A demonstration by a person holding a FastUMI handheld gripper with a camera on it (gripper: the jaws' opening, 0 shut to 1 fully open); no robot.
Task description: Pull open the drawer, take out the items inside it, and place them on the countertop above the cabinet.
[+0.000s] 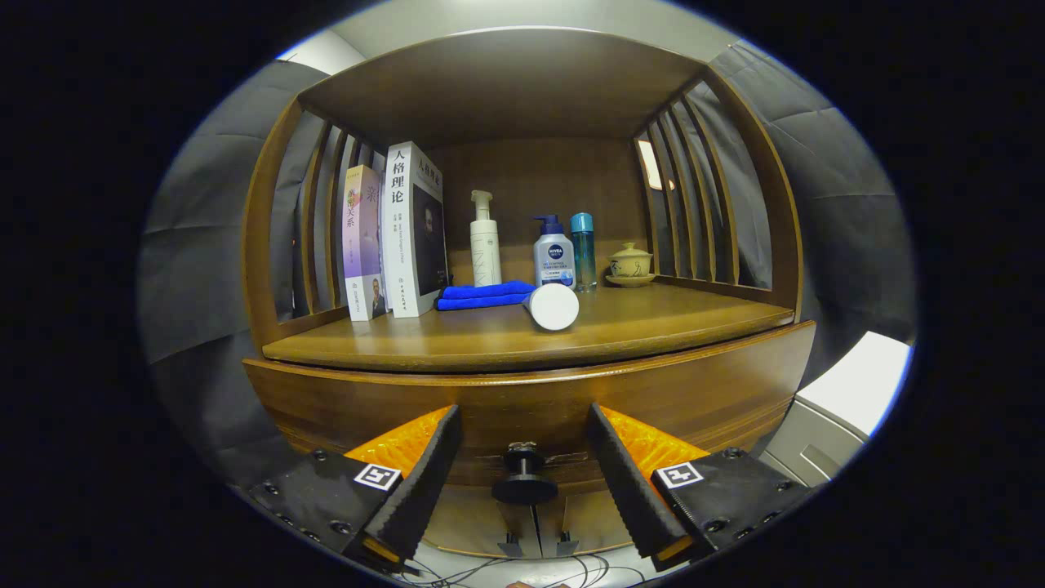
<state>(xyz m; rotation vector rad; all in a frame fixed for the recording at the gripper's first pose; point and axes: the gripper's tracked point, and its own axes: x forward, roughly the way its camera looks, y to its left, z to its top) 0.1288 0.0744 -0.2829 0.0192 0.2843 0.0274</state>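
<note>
Straddling the drawer knob [523, 478] without touching it, the gripper [523, 433] is spread wide; above the knob, the counter [653, 327] carries a white cylinder [553, 306].

Two books [396, 233] standing at the left, then a white pump bottle [485, 241], a blue-capped pump bottle [554, 255], a teal bottle [583, 249], and a lidded teacup [630, 263] on its saucer.

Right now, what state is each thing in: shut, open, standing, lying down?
drawer: shut
knob: between the fingers, not gripped
claw: open
books: upright
blue cloth: folded flat
white cylinder: lying on its side
pump bottles: upright
lidded cup: lid on, on saucer
</note>
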